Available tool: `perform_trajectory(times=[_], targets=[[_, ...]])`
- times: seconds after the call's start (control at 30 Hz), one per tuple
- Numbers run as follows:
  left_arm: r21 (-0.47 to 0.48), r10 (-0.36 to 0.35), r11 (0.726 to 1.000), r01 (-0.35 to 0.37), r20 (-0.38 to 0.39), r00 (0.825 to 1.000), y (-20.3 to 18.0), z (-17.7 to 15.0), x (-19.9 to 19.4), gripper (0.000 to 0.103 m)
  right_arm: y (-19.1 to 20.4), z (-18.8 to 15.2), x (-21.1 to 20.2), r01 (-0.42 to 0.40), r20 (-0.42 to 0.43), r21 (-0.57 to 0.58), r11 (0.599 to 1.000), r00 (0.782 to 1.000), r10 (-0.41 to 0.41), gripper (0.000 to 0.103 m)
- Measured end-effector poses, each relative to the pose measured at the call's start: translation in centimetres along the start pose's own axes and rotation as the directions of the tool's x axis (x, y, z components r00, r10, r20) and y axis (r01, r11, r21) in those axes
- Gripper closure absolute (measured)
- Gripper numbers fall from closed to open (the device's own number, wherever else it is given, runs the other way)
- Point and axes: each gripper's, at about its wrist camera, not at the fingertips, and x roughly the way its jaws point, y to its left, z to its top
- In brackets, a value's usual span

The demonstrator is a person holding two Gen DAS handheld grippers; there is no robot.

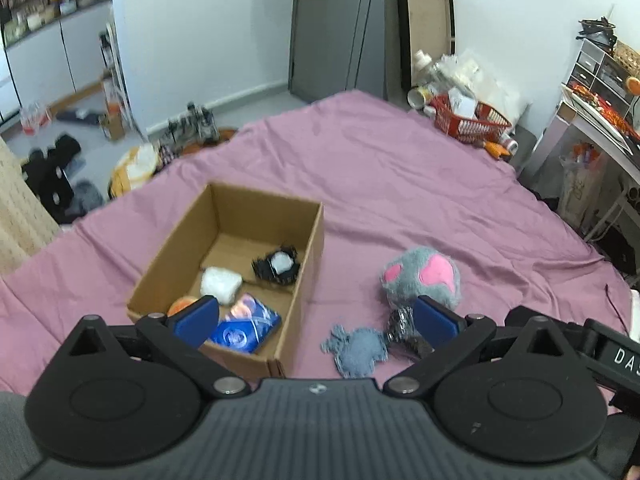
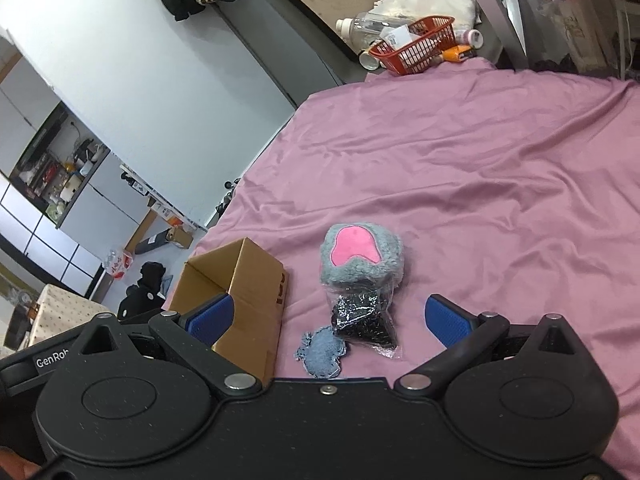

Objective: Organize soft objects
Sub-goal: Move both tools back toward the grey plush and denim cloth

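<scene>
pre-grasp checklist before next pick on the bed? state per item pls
1. Left gripper open, nothing between the fingers: ok.
2. Right gripper open, empty: ok.
3. Cardboard box upright with free space inside: ok.
4. Items left outside the box: grey plush paw, black bagged item, denim patch: not ok, still to sort.
5. Bagged item clear of its neighbours: not ok, it touches the paw; contact with the patch cannot tell.
</scene>
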Motion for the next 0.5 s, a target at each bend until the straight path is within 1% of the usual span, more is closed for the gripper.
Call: perform_trajectory(times=[0.1,0.27,0.33,0.43,0.5], targets=[[-0.005,-0.013,1.000,0.013,-0.002,1.000,-0.3,0.1,0.2,0.001,-0.6,0.1,0.1,-0.002,0.000,0.015,1.000,1.000,0.002,0.000],[-0.012,-0.025,1.000,0.025,-0.009,1.000,-0.7,-0.1,1.2,0.001,-1.7,0.2,0.3,0.017,-0.003,0.051,0.999,1.000,-0.017,0.000],[-0.016,-0.024,1.000,0.023,-0.018,1.000,-0.9,-0.2,1.6,0.004,-2.0,0.3,0.4,0.022,0.000,0.058,0.998,1.000,-0.022,0.000],[-0.035,-0.053,0.998,0.052,-0.029,0.998,-1.0,-0.4,2.3,0.004,-2.5,0.5,0.4,0.027,0.004,0.066,0.997,1.000,-0.027,0.000],[-0.027,-0.063,0.998,0.063,-0.029,0.998,-1.3,-0.5,2.6,0.005,-2.9,0.6,0.6,0.034,0.001,0.078,0.996,0.999,-0.035,0.001]])
